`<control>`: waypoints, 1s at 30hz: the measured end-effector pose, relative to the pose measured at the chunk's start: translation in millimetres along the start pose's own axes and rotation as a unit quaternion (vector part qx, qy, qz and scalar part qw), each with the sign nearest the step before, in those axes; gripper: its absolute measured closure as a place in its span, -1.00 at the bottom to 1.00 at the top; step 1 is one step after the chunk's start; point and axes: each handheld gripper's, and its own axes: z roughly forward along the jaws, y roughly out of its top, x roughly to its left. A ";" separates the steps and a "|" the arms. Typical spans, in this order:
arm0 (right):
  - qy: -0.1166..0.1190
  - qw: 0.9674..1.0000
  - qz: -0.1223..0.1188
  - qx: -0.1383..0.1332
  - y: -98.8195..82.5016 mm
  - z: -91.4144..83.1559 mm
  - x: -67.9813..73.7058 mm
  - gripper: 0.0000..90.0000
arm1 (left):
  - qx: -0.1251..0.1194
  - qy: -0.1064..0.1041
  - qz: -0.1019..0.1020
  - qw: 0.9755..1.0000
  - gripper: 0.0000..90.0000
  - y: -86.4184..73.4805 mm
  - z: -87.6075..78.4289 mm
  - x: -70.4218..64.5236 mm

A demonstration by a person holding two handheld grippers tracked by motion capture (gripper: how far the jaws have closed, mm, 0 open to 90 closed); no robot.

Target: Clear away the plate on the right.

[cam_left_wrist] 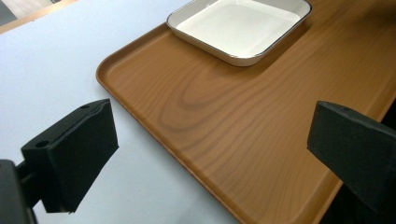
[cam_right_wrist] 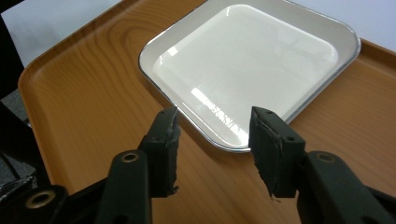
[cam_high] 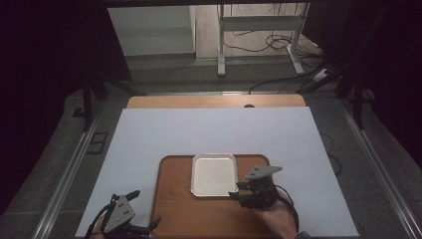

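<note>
A brown wooden tray [cam_high: 174, 199] lies on the near part of the table. A white square dish [cam_high: 214, 174] with a thin metal rim stands empty in the tray's far half. My right gripper [cam_high: 238, 191] hovers at the dish's near right corner. In the right gripper view its jaws [cam_right_wrist: 215, 121] stand apart on either side of that corner of the dish [cam_right_wrist: 247, 56], the pads not pressing on it. My left gripper [cam_high: 146, 207] is at the tray's near left corner, jaws wide [cam_left_wrist: 212, 154] over the tray's edge [cam_left_wrist: 154, 135], with nothing between them.
A white sheet [cam_high: 214, 129] covers the table, and a strip of bare wood [cam_high: 214, 101] shows at its far edge. Beyond the table stand a metal frame [cam_high: 221, 40] and loose cables [cam_high: 278, 42] on the floor. Dark curtains close both sides.
</note>
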 end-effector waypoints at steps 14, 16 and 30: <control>-0.014 1.000 -0.007 -0.011 1.6 -7.3 -6.1 -0.22 | -0.001 0.000 -0.001 1.000 -0.97 -0.2 -0.2 -0.2; -0.014 1.000 -0.009 -0.012 1.9 -8.7 -7.3 -0.25 | 0.000 0.001 0.000 1.000 -0.97 -0.3 -0.3 0.1; -0.028 0.999 -0.018 -0.031 1.0 -22.3 -11.2 -0.51 | -0.002 0.001 -0.004 1.000 -0.97 -0.4 -0.8 0.5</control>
